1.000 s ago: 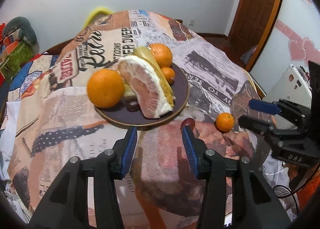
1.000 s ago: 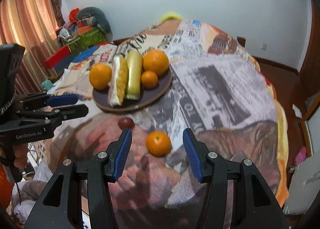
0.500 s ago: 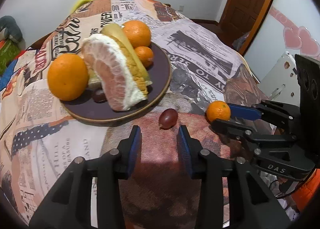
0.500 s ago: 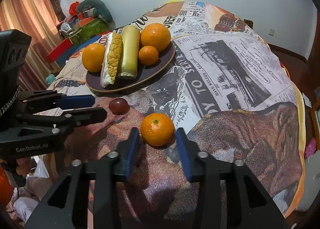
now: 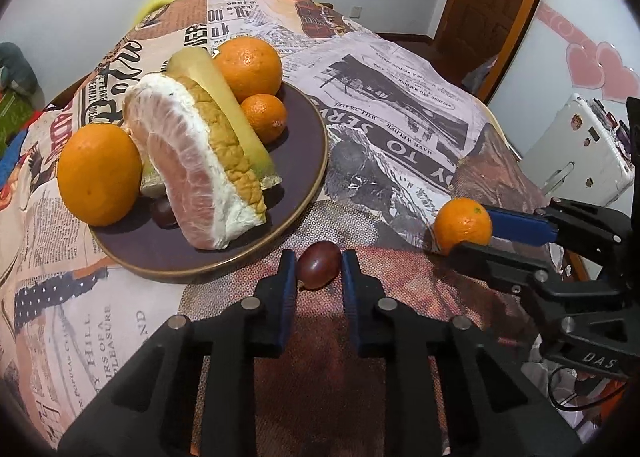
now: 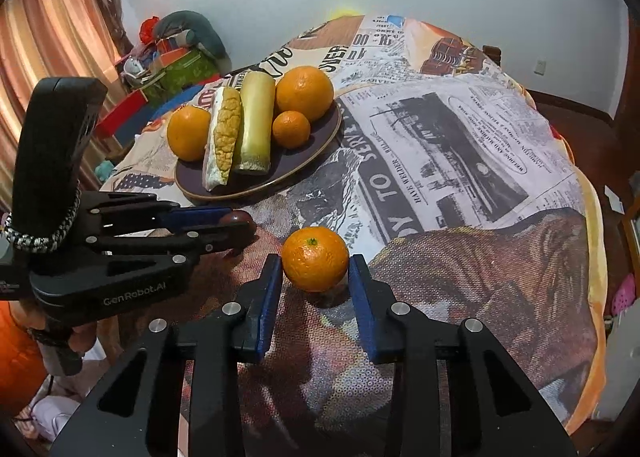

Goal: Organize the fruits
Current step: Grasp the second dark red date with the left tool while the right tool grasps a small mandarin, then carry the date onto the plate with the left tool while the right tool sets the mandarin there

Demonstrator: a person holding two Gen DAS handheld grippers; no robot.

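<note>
Mid-pickup: left gripper [image 5: 319,266] narrowed around the grape [image 5: 318,264], right gripper [image 6: 315,272] bracketing the mandarin [image 6: 315,258], not quite pinched. Next: squeeze, lift onto the plate [image 5: 308,161].

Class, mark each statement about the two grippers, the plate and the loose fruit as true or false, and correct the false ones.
1. The dark red grape lies between the left gripper fingers. True.
2. The loose mandarin already sits on the plate. False: it lies on the tablecloth, between the right gripper fingers.
3. The plate holds two large oranges. True.
4. The right gripper is lifting the pomelo wedge. False: the wedge rests on the plate.
</note>
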